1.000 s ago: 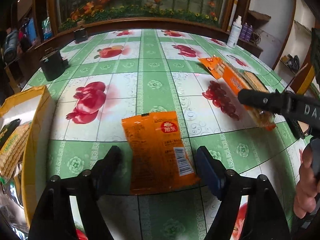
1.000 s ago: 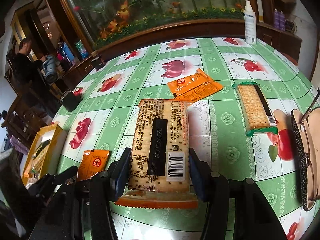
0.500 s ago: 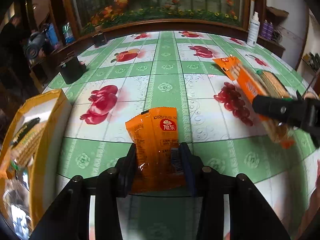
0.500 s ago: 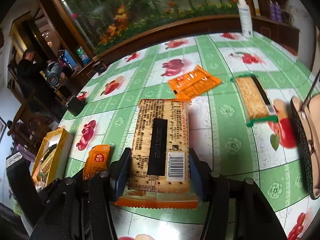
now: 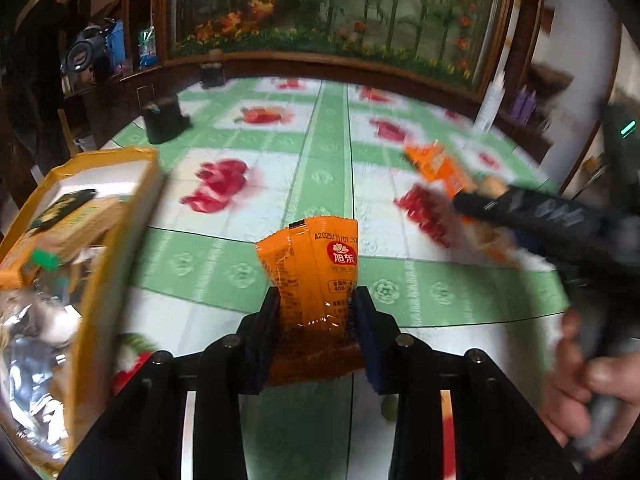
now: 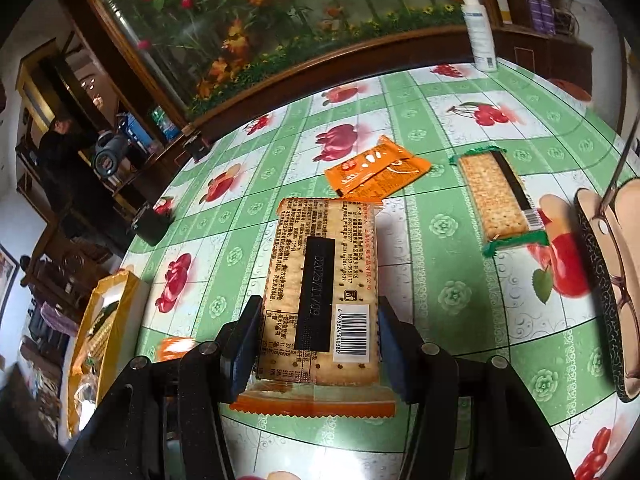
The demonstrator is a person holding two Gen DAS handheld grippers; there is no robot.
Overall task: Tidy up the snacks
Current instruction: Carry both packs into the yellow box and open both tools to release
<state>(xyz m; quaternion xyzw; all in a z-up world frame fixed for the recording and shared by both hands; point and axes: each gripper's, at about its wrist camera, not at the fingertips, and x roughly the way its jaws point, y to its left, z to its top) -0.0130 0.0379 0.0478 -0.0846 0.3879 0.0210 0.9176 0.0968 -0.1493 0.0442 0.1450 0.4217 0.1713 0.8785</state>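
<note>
Small orange foil snack pouch [image 5: 316, 276] stands upright in the left claw [image 5: 314, 312], jaws closing onto it, lifted off the green fruit-print surface [image 5: 328, 152]. The yellow cardboard box [image 5: 116, 216] lies left, nearest this tilted-down hand. Right claw [image 6: 316, 344] grips an orange-edged cracker pack [image 6: 320, 280] lengthwise.

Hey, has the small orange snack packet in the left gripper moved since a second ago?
Yes. The small orange packet has left the tablecloth, pinched in the closing left gripper.
</note>
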